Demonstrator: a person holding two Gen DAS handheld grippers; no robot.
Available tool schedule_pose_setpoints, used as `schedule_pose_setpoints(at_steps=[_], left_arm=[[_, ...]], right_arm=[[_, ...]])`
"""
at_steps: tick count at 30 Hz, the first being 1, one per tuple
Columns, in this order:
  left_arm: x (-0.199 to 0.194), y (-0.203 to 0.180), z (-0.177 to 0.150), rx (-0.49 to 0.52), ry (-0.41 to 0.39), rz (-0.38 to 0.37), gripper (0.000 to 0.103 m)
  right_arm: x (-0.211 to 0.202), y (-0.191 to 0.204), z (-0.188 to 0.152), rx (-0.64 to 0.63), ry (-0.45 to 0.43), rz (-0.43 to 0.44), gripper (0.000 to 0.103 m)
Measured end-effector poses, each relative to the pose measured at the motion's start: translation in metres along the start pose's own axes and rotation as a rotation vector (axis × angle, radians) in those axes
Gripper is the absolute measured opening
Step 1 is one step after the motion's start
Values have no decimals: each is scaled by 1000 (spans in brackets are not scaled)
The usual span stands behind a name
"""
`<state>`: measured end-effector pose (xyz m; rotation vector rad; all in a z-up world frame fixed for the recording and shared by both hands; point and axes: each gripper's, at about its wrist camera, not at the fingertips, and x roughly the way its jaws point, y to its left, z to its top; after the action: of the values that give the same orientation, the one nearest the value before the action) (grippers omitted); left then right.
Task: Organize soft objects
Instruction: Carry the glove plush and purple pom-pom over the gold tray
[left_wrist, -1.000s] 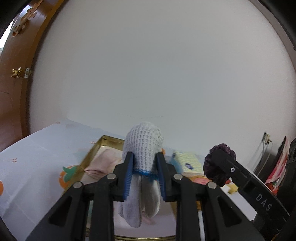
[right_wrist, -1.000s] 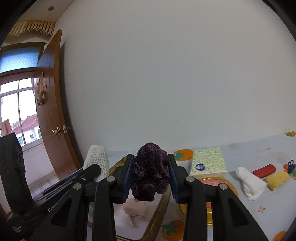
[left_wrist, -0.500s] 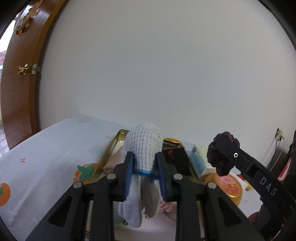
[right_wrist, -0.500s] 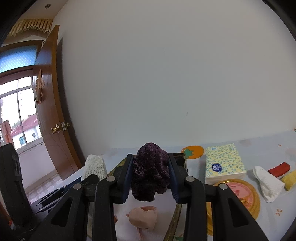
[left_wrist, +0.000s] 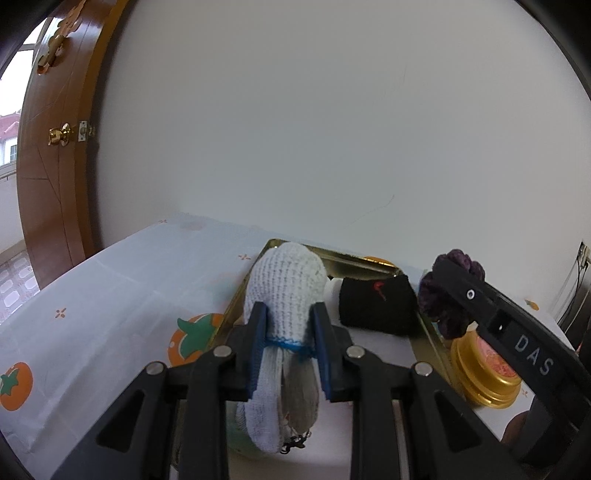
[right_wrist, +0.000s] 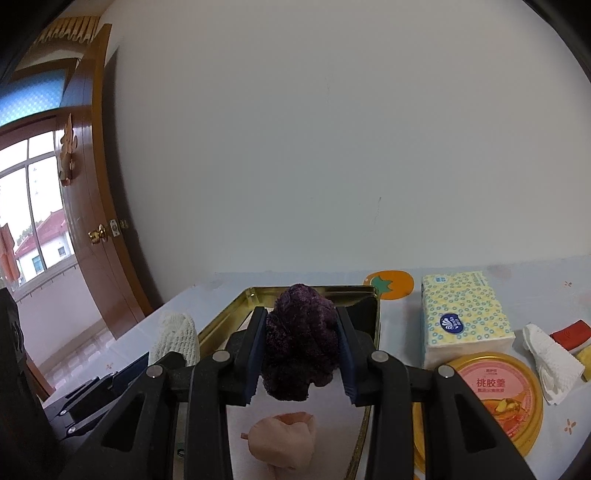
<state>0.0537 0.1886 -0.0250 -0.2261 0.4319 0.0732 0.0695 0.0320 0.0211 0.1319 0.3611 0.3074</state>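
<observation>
Both grippers are gripping soft items above the gold tray (left_wrist: 373, 260).

The left gripper (left_wrist: 289, 347) is pinching a white knit glove (left_wrist: 284, 291); the right gripper (right_wrist: 301, 356) is squeezing a purple scrunchie (right_wrist: 301, 339), with a pink pouch (right_wrist: 284, 441) and black cloth (left_wrist: 376, 304) lying in the tray below.

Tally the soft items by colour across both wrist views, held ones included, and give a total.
White: 2, the glove in the left claw and the crumpled tissue
Purple: 1, the scrunchie in the right claw
Black: 1, the folded cloth in the tray
Pink: 1, the lump in the tray
Total: 5
</observation>
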Motion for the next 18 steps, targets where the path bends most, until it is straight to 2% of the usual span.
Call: schedule_pose_setpoints(at_steps=[6, 18], left_arm=[[2, -1, 2, 3, 13, 15, 23], [5, -10, 3, 40, 28, 43, 23]], right_arm=[[6, -3, -1, -3, 37, -7, 39], [8, 4, 1, -12, 49, 19, 39]])
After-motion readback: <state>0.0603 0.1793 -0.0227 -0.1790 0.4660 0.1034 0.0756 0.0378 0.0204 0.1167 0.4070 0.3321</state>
